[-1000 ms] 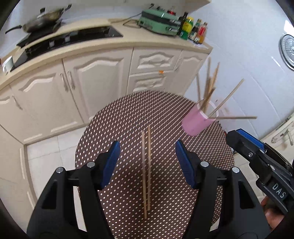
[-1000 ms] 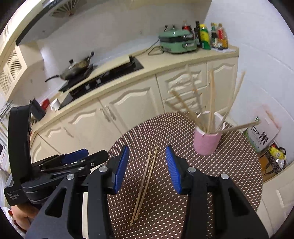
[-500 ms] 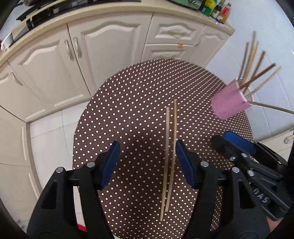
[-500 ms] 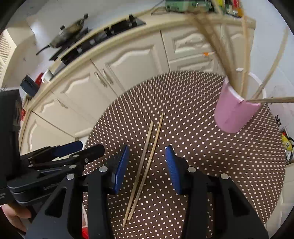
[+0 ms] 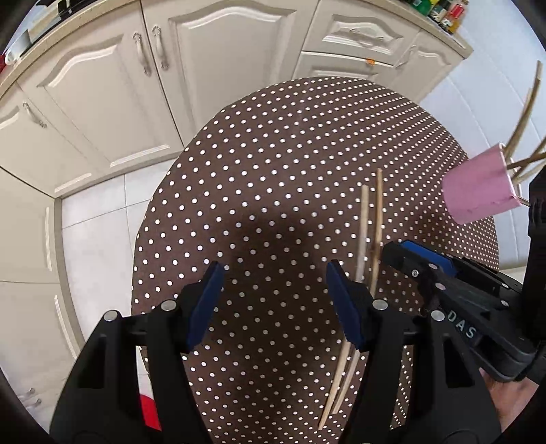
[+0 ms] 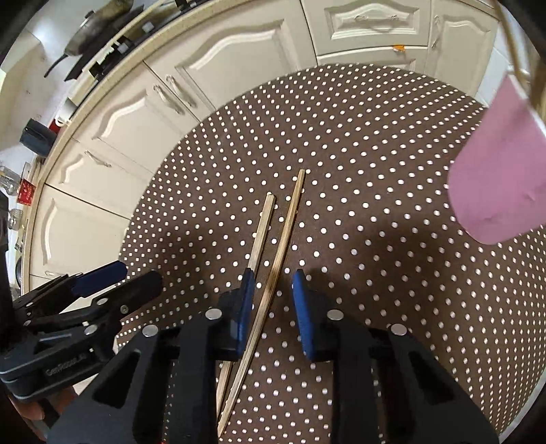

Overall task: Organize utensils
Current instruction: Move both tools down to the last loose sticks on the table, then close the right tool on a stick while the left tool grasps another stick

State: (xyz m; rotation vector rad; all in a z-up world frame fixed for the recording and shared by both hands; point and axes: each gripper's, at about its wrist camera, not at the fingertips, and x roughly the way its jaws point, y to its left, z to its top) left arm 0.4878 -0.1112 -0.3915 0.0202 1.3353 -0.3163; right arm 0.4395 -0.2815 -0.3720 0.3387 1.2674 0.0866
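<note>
Two wooden chopsticks (image 6: 285,222) lie side by side on the round brown polka-dot table (image 6: 358,143). My right gripper (image 6: 273,293) is open and low over them, its blue pads straddling the right chopstick, the left pad over the other. In the left wrist view the chopsticks (image 5: 370,218) run past the right finger of my open, empty left gripper (image 5: 273,290). The right gripper (image 5: 423,263) shows there at the right. A pink cup (image 6: 494,177) holding several chopsticks stands at the table's right; it also shows in the left wrist view (image 5: 477,188).
Cream kitchen cabinets (image 5: 170,68) curve behind the table, with a stovetop and pan (image 6: 99,30) on the counter. White floor tiles (image 5: 92,232) lie left of the table. The left gripper (image 6: 68,307) shows at the lower left of the right wrist view.
Both grippers have come down closer to the table. The right gripper has closed in over the chopsticks, its jaws narrower. The left gripper has shifted left of the chopsticks.
</note>
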